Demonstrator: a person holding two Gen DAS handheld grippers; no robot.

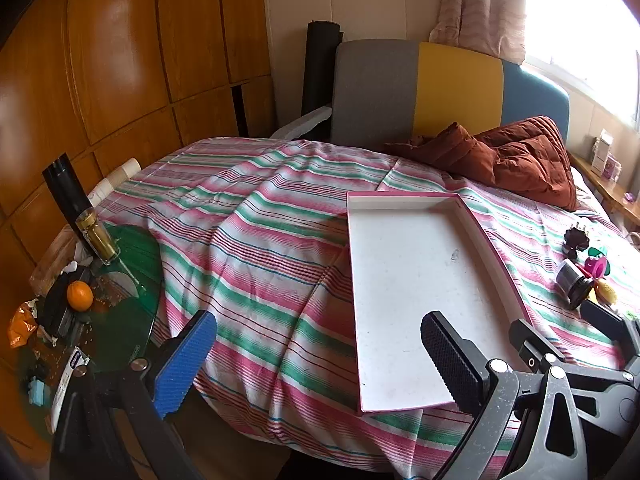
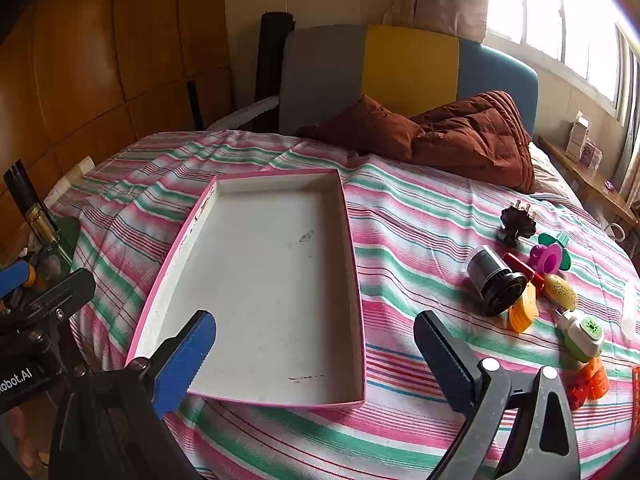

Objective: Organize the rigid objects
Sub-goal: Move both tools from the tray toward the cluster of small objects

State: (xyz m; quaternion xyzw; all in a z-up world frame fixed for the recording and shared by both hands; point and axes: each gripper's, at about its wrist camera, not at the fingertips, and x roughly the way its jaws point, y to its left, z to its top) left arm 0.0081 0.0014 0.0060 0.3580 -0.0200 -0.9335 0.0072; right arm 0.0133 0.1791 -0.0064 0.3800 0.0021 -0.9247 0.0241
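A shallow white tray with a pink rim (image 2: pixel 352 264) (image 1: pixel 496 248) lies on the striped bed, with nothing in it. Right of it sits a cluster of small rigid objects: a black cylinder (image 2: pixel 494 280) (image 1: pixel 574 282), a dark flower-shaped piece (image 2: pixel 516 224), a magenta and green toy (image 2: pixel 550 256), an orange piece (image 2: pixel 522 312), a yellow oval (image 2: pixel 562 292), a white and green plug-in device (image 2: pixel 582 334) and orange blocks (image 2: pixel 592 380). My right gripper (image 2: pixel 316 354) hangs open over the tray's near end. My left gripper (image 1: pixel 320 354) is open over the bedspread, left of the tray. Neither holds anything.
A rust-brown quilt (image 2: pixel 460 136) is bunched at the grey, yellow and blue headboard (image 2: pixel 400 68). Left of the bed a green glass side table (image 1: pixel 124 276) carries a bottle (image 1: pixel 96 236), an orange (image 1: pixel 80 296) and clutter. A wooden wardrobe (image 1: pixel 120 60) fills the left; a window ledge runs along the right.
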